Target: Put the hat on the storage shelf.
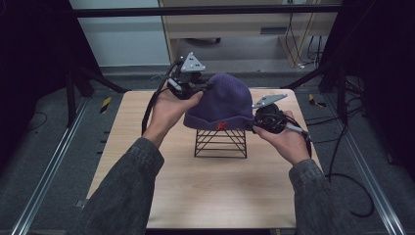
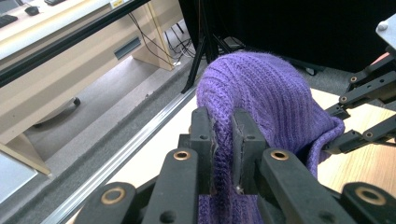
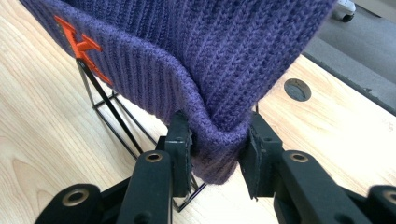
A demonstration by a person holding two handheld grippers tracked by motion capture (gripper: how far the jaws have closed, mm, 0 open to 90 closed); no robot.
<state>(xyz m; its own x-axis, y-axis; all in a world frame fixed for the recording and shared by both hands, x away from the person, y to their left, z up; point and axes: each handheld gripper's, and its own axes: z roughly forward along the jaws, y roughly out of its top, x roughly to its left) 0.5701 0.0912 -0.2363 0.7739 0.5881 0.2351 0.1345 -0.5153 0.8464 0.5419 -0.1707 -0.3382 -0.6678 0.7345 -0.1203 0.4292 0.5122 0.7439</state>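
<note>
Dark curtains flank a work cell with grey flooring, floor rails and a pale cabinet at the back. At centre stands a light wooden tabletop [image 1: 215, 191], square-cornered, with a round cable hole near one corner, as the right gripper view shows.

On the tabletop, slightly beyond its middle, stands a black wire stand [image 1: 220, 143]. A purple knitted beanie [image 1: 225, 100] sits over the top of that stand, crown upward, folded cuff at the bottom. An orange embroidered mark [image 1: 221, 126] is on the front of the cuff.

The person's forearms, in grey sleeves, enter from the bottom edge of the high view.

Left gripper [image 1: 195, 88]: at the beanie's upper left side. The left gripper view shows its jaws clamped on a fold of the purple knit.

Right gripper [image 1: 258, 122]: at the lower right edge of the cuff. The right gripper view shows its jaws closed on the rolled cuff, the knit bunched between the pads.
</note>
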